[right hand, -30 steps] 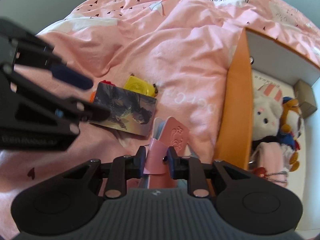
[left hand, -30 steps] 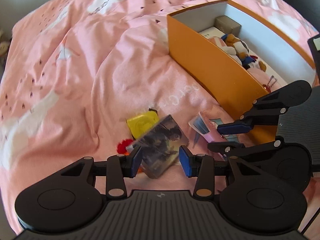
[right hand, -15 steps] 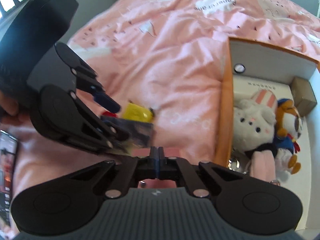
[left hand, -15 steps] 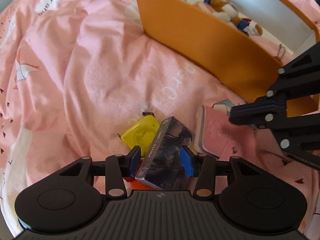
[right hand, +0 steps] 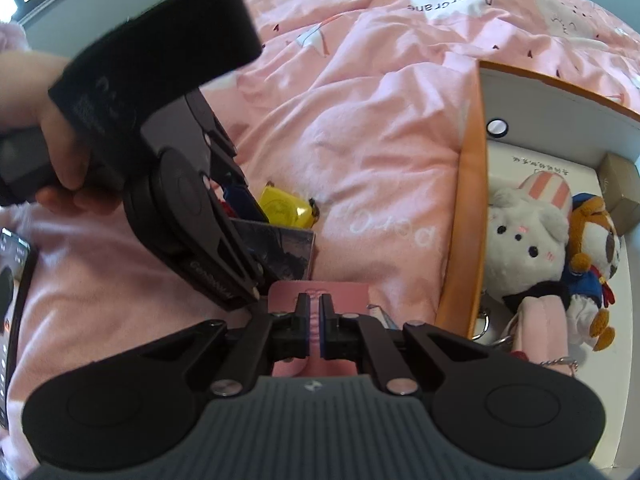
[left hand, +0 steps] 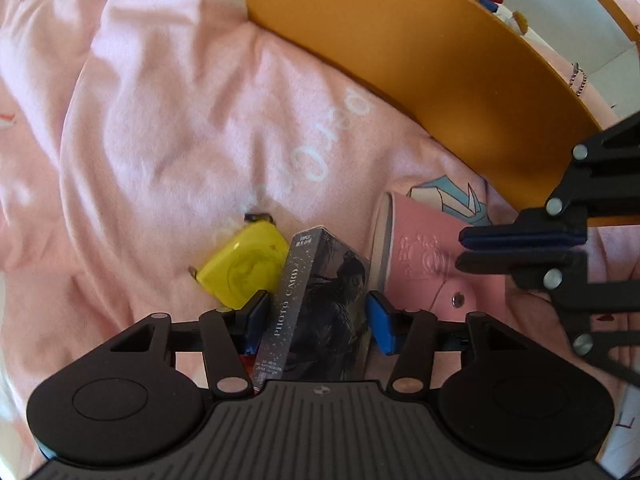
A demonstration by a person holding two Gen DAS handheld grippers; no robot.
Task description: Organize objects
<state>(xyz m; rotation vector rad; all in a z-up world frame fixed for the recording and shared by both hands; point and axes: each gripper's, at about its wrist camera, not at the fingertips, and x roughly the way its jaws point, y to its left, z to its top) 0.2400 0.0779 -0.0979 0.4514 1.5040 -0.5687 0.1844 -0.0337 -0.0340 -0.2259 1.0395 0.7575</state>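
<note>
Pink bedding (left hand: pixel 168 128). Left gripper (left hand: pixel 316 312) opening astride card box (left hand: pixel 320 304), not pinching. Right gripper (right hand: pixel 316 320) clamps pink pouch (right hand: pixel 318 292). Risk: grippers colliding, lower centre.

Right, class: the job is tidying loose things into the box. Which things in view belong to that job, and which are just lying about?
Part of the job:
- photo card box, between the opening jaws of the left gripper
- pink pouch, pinched by the right gripper
- yellow tape measure
- orange box with plush toys

Lying about:
- pink duvet
- phone
</note>
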